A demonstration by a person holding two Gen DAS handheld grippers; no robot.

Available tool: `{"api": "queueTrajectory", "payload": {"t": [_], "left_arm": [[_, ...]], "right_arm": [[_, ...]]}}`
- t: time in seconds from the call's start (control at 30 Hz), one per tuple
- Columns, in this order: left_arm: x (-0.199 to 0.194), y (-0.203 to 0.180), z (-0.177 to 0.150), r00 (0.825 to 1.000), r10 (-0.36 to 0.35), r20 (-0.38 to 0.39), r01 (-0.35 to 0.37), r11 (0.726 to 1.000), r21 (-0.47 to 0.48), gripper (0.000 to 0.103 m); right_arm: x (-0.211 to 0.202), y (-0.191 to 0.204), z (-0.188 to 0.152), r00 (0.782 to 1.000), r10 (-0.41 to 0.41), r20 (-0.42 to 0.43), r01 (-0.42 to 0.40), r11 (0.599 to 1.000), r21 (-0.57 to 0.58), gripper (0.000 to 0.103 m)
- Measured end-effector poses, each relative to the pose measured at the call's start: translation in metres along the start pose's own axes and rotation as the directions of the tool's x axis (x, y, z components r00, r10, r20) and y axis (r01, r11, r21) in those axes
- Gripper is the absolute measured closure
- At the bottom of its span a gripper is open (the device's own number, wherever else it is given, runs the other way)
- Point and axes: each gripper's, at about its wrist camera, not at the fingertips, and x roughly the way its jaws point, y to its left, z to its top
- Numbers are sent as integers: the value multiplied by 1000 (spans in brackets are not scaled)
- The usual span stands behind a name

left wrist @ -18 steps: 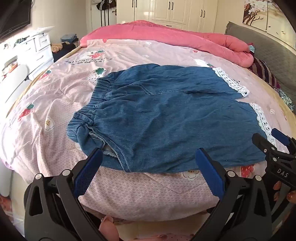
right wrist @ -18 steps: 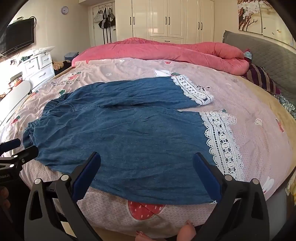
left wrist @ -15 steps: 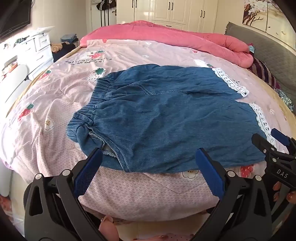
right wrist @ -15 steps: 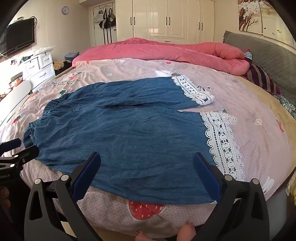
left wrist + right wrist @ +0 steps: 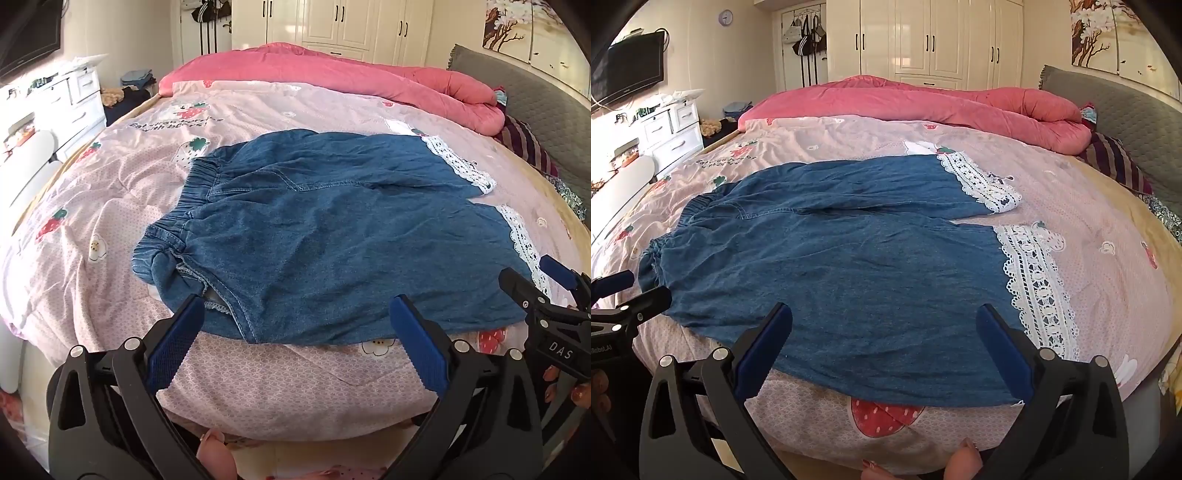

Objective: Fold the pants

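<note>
Blue denim pants [image 5: 332, 236] with white lace cuffs [image 5: 1034, 291] lie spread flat on the pink bed cover, waistband [image 5: 184, 206] to the left, legs to the right. My left gripper [image 5: 295, 314] is open and empty, hovering by the near edge of the pants at the waist end. My right gripper [image 5: 884, 325] is open and empty, hovering over the near leg's edge. Each gripper shows at the side of the other's view: the right one in the left wrist view [image 5: 546, 280], the left one in the right wrist view [image 5: 635, 291].
A rolled pink duvet [image 5: 942, 107] lies along the far side of the bed. A grey headboard [image 5: 1137, 122] and striped pillow [image 5: 1115, 162] are at the right. White drawers [image 5: 672, 133] stand at the left, wardrobes behind. The bed edge [image 5: 295, 406] is just below the grippers.
</note>
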Motion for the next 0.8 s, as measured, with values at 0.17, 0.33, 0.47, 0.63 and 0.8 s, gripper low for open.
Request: {"api": "queueTrajectory", "payload": {"t": [0.17, 0.33, 0.47, 0.63, 0.8], "left_arm": [[0, 0, 0, 1000, 2, 1, -2, 1000, -1, 8], [-1, 1, 1, 1000, 2, 3, -2, 1000, -5, 8], [-1, 1, 2, 1000, 2, 2, -2, 1000, -4, 8], [-2, 1, 1, 1000, 2, 7, -2, 1000, -1, 8], [-2, 1, 1, 1000, 6, 6, -6, 1000, -2, 8]], "right_arm": [[0, 1, 0, 1000, -4, 3, 4, 1000, -2, 4], [0, 1, 0, 1000, -4, 6, 4, 1000, -4, 4], [0, 1, 0, 1000, -3, 5, 3, 1000, -4, 4], [0, 1, 0, 1000, -4, 6, 4, 1000, -5, 4], [0, 1, 0, 1000, -5, 4, 5, 1000, -8, 4]]}}
